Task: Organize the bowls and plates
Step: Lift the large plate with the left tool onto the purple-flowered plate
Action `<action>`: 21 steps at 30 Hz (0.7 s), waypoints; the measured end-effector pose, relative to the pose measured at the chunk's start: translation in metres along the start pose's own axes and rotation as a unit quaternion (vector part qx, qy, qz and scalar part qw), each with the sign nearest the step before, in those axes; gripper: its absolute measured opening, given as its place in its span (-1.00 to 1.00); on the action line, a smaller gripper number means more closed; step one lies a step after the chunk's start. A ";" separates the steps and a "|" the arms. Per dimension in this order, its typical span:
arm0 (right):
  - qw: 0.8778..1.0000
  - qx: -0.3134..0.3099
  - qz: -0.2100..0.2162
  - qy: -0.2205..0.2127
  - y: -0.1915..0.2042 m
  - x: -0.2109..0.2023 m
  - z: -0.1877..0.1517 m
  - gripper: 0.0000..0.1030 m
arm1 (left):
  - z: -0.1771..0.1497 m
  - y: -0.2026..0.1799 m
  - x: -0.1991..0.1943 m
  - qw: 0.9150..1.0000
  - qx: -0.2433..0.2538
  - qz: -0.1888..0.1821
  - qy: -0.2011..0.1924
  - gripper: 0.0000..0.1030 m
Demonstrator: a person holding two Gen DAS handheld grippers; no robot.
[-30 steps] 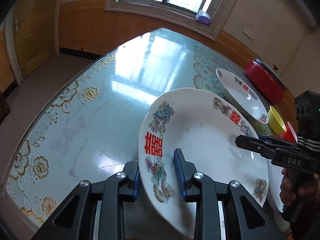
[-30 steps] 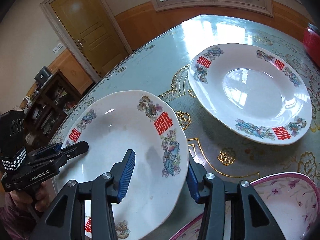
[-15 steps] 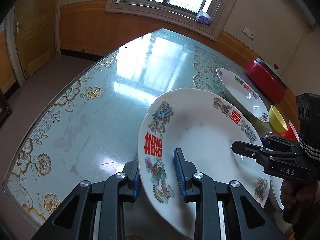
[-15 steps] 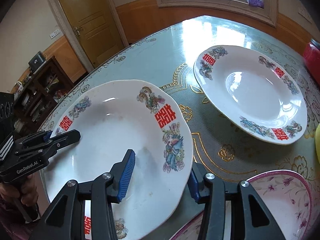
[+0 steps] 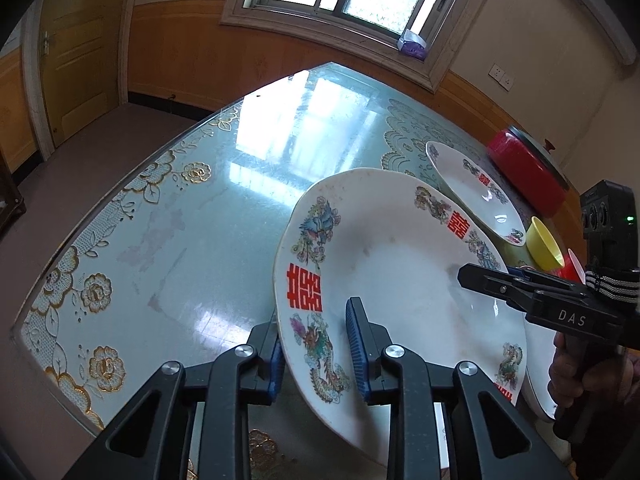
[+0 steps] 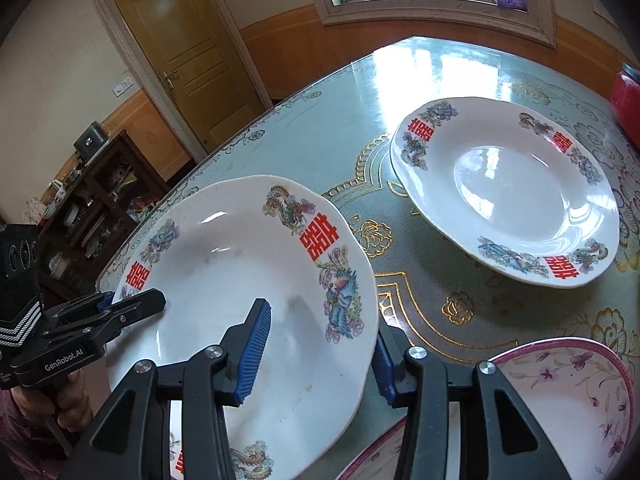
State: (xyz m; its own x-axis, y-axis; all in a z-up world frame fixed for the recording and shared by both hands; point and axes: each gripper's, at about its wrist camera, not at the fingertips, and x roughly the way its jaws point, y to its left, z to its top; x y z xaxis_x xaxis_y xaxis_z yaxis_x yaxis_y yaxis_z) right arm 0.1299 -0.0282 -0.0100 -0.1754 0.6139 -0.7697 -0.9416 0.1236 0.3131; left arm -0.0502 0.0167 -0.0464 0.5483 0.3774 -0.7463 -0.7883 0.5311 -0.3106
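A white plate (image 5: 400,264) with red characters and dragon prints is held tilted above the table between both grippers. My left gripper (image 5: 316,354) is shut on its near-left rim, one blue pad inside and one under the edge. My right gripper (image 6: 320,360) is shut on the opposite rim of the same plate (image 6: 240,280), and it also shows at the right in the left wrist view (image 5: 492,280). A matching plate (image 6: 504,188) lies flat on the table farther back. Another white plate (image 5: 540,380) lies partly hidden under the held one.
A pink floral bowl (image 6: 560,408) sits at the near right. A yellow bowl (image 5: 544,244) and a red bowl (image 5: 572,268) stand behind the right gripper, with a red pot (image 5: 528,172) beyond. The glass table (image 5: 180,240) spreads bare to the left, and a hand (image 5: 568,376) grips the right handle.
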 end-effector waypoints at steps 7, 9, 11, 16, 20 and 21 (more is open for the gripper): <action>1.000 0.019 0.013 -0.008 -0.010 -0.008 -0.005 -0.09 | -0.001 -0.007 -0.007 1.000 0.007 0.001 -0.005 -0.48; 1.000 0.022 0.012 -0.012 -0.013 -0.012 -0.005 -0.09 | 0.000 -0.010 -0.008 1.000 0.011 0.001 -0.005 -0.50; 1.000 0.026 0.008 -0.015 -0.015 -0.014 -0.005 -0.09 | 0.002 -0.013 -0.008 1.000 0.014 0.000 -0.004 -0.51; 0.999 0.038 0.006 -0.032 -0.017 -0.027 -0.006 -0.09 | 0.008 -0.021 -0.011 1.000 0.027 -0.006 -0.006 -0.51; 0.998 0.051 0.001 -0.048 -0.021 -0.042 -0.009 -0.09 | 0.013 -0.031 -0.013 0.999 0.039 -0.018 -0.004 -0.51; 0.997 0.057 0.000 -0.052 -0.023 -0.046 -0.011 -0.08 | 0.014 -0.034 -0.013 0.999 0.043 -0.020 -0.004 -0.51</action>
State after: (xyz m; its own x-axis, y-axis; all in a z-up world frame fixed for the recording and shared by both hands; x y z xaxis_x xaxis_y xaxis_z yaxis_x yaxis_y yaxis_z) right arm 0.1566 -0.0677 0.0123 -0.1391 0.6901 -0.7102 -0.9018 0.2080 0.3788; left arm -0.0263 0.0042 -0.0178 0.5821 0.3599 -0.7291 -0.7386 0.6091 -0.2890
